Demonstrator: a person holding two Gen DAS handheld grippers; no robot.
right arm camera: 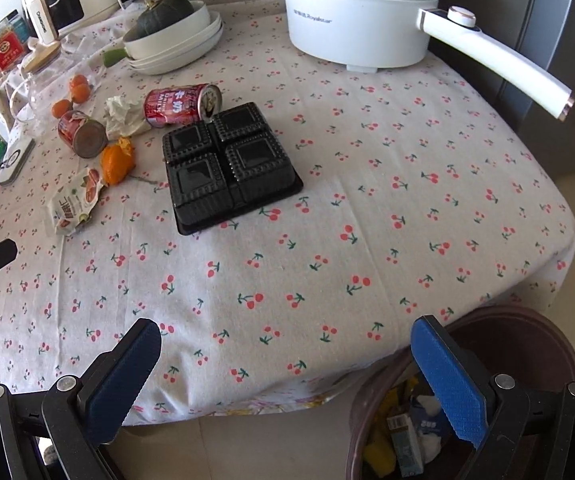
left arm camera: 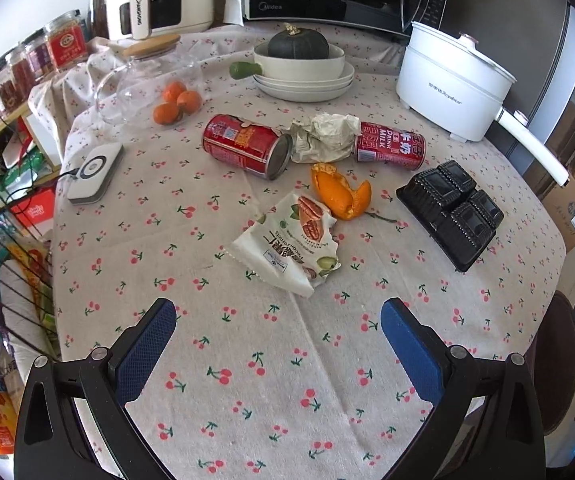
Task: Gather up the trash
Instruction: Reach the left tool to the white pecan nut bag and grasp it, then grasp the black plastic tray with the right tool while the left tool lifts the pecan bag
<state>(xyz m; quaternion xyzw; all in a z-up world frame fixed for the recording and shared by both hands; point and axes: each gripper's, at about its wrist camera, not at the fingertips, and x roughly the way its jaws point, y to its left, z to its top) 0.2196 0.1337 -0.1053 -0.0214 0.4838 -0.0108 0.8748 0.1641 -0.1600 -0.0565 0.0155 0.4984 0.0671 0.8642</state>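
Both the left gripper (left arm camera: 278, 332) and right gripper (right arm camera: 287, 354) stand wide apart holding nothing, while the round brown plastic trash bin (right arm camera: 527, 344) is half hidden under the table edge.

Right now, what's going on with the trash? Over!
Left gripper open, empty. Right gripper open, empty, by the bin. Cans, wrapper, peel, black tray on table. Nothing blocking.

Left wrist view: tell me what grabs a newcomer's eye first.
A cluster of trash mid-table: two red cans on their sides flanking crumpled paper, with orange peel and a torn snack wrapper in front. To the right lies a black plastic tray.
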